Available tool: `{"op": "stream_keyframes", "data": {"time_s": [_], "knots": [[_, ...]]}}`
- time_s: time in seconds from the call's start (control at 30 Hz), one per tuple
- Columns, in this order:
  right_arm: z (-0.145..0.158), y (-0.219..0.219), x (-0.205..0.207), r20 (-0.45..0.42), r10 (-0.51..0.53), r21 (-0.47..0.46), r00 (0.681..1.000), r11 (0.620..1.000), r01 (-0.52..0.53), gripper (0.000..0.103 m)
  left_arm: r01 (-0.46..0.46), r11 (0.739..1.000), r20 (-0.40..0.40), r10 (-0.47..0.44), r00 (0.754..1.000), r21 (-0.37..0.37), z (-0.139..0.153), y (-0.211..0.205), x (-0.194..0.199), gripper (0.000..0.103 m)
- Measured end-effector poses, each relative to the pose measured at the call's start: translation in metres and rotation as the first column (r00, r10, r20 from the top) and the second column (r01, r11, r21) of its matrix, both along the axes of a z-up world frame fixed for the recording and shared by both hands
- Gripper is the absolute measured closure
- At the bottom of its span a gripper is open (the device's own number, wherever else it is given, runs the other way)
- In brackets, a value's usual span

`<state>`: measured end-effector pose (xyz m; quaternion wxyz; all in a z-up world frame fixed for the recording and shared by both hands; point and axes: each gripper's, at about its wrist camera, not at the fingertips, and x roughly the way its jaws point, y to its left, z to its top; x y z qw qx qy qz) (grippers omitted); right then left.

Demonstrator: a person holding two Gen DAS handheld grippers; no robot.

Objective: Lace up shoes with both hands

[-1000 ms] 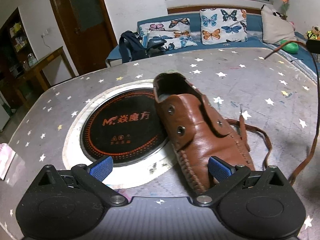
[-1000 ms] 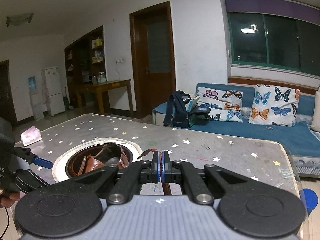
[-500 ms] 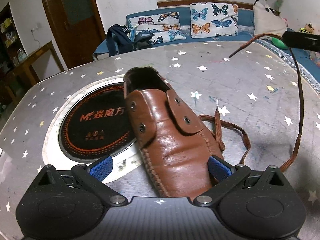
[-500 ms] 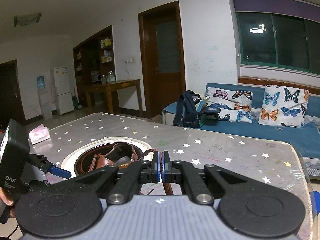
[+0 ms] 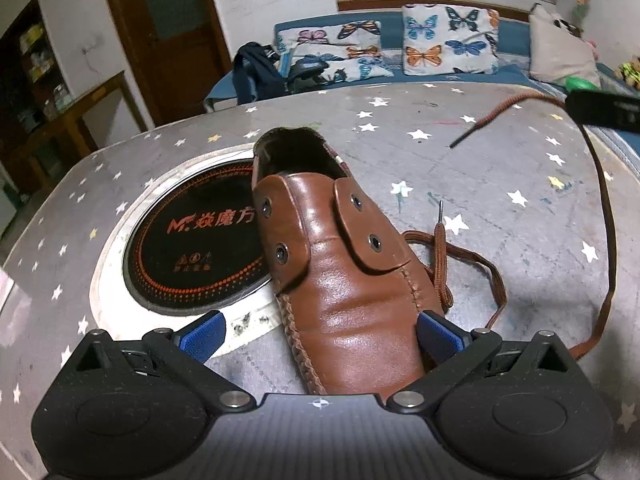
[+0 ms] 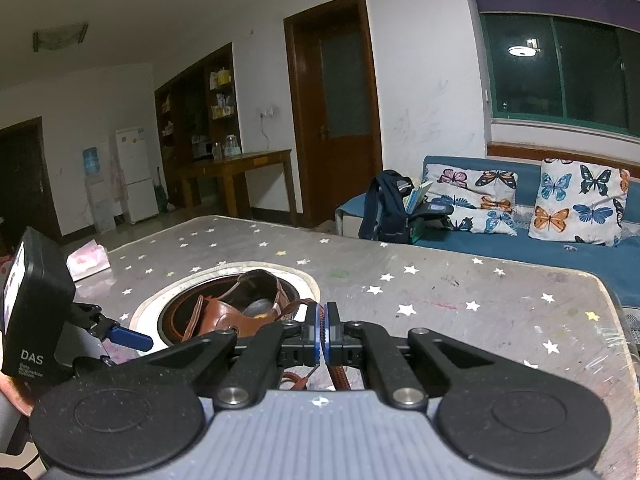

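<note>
The left tool is spread wide around the brown shoe at centre frame, having edged closer, while the right tool, clenched on the lace, is lifting its tip clear toward the empty eyelets.

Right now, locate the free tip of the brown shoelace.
In the left wrist view the brown shoelace's dark tip hangs above the star-patterned table, upper right of the brown leather shoe, beside the right gripper.
</note>
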<state>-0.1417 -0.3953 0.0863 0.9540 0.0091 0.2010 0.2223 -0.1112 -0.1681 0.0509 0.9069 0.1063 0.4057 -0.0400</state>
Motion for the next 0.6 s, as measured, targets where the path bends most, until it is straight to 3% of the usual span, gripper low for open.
{"op": "stream_keyframes", "data": {"time_s": [0.13,0.3,0.6], "knots": [[-0.003,0.000,0.002,-0.011,0.001,0.002,1.000,1.000,-0.001,0.101,-0.039,0.999,-0.003,0.039,0.999,-0.006,0.001,-0.002,-0.003,0.000],[-0.007,0.000,0.004,-0.024,0.006,-0.002,1.000,1.000,-0.006,0.101,-0.016,0.999,0.016,0.016,1.000,0.031,0.002,-0.007,-0.006,0.000],[-0.017,0.004,0.006,-0.060,0.028,0.005,0.998,1.000,-0.028,0.101,0.012,1.000,-0.019,-0.013,1.000,-0.027,0.001,0.004,0.001,0.000]]}}
